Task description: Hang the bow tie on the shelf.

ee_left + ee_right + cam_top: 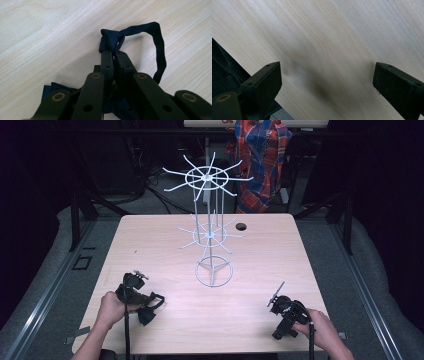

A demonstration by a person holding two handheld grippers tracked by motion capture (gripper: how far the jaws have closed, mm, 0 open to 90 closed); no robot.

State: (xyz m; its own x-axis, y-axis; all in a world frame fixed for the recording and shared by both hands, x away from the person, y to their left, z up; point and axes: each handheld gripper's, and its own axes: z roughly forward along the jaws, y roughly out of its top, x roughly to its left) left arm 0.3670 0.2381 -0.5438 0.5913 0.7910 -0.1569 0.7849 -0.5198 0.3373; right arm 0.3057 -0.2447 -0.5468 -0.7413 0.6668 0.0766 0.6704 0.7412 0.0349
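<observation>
Your left gripper (113, 53) is clamped on the knot of the navy bow tie (140, 42), which lies at the table's (260, 320) near-left. Lift straight and slowly, keeping the strap loop clear for the wire rack (210, 227). Your right gripper (327, 82) stands wide, holding nothing.

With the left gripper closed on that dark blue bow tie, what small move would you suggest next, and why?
Probably lift it: the left gripper pinches the bow tie at its knot while the strap lies on the table, and the white wire rack stands bare ahead.
</observation>
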